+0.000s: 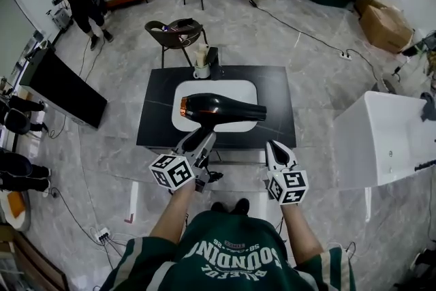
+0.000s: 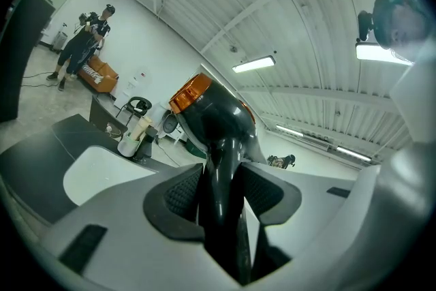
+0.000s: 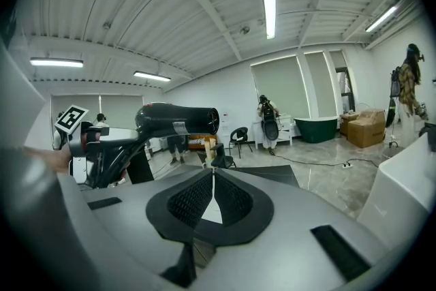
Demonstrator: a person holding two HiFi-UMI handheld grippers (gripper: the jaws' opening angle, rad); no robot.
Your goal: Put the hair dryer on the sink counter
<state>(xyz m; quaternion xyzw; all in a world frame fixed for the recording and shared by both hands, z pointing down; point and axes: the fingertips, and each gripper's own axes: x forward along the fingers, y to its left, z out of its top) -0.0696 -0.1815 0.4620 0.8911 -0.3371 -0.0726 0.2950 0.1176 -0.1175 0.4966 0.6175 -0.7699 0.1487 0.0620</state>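
Observation:
The black hair dryer (image 1: 219, 109) with an orange rear ring is held in the air, over the white basin (image 1: 242, 88) of the black sink counter (image 1: 276, 109) as the head view shows it. My left gripper (image 1: 197, 142) is shut on its handle; in the left gripper view the handle (image 2: 221, 187) is clamped between both pads and the dryer's body (image 2: 214, 109) rises above them. My right gripper (image 1: 276, 148) hovers at the counter's near edge, to the right of the dryer, shut and empty. The right gripper view shows its pads (image 3: 194, 201) together and the hair dryer (image 3: 177, 120) up on the left.
A cup holding toiletries (image 1: 201, 67) stands at the counter's far edge, with a dark chair (image 1: 178, 34) behind it. A white bathtub (image 1: 388, 136) is at the right and a black panel (image 1: 65, 88) at the left. A person (image 1: 82, 0) stands far back left. A cable (image 1: 300, 31) crosses the floor.

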